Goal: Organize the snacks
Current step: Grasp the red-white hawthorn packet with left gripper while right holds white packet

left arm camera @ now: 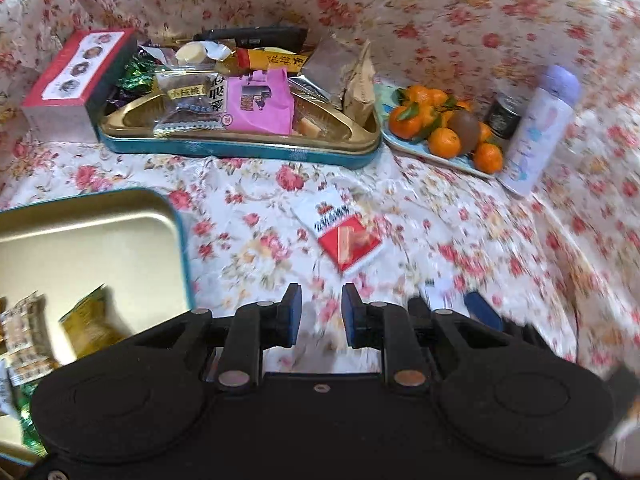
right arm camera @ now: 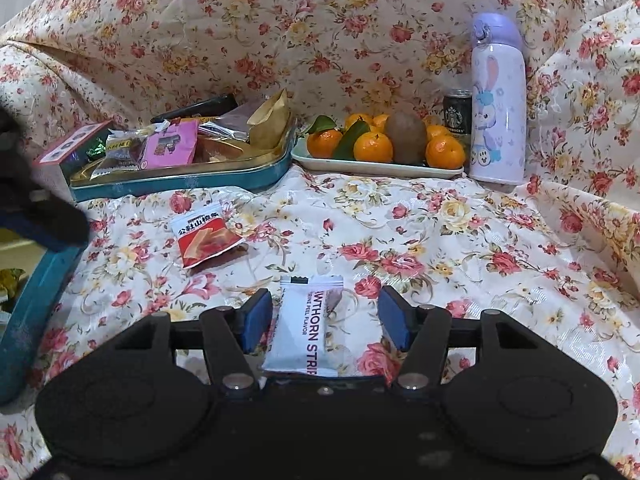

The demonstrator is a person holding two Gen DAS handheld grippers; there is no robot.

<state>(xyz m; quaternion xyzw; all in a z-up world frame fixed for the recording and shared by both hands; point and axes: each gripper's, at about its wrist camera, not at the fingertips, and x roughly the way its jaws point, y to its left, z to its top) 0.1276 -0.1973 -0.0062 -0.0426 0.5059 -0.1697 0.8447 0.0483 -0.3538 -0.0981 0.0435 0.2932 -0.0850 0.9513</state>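
Observation:
A white hawthorn-strip packet point(right arm camera: 306, 324) lies flat on the floral cloth between the fingers of my right gripper point(right arm camera: 326, 316). The jaws are open, with a gap on each side of the packet. A red-and-white snack packet point(left arm camera: 344, 232) point(right arm camera: 206, 234) lies further out on the cloth. My left gripper point(left arm camera: 322, 312) is open and empty above the cloth, just short of that red packet. To its left a gold-lined teal tin point(left arm camera: 80, 240) holds several packets point(left arm camera: 28, 336). At the back a second teal tin point(left arm camera: 240, 148) point(right arm camera: 180, 184) is piled with mixed snacks.
A plate point(right arm camera: 360, 168) of tangerines point(left arm camera: 444, 142) and a kiwi stands at the back right. Beside it are a lilac bottle point(right arm camera: 498, 100) point(left arm camera: 536, 128) and a dark coffee can point(right arm camera: 456, 114). A red box point(left arm camera: 76, 76) leans at the far tin's left. Floral cloth rises behind.

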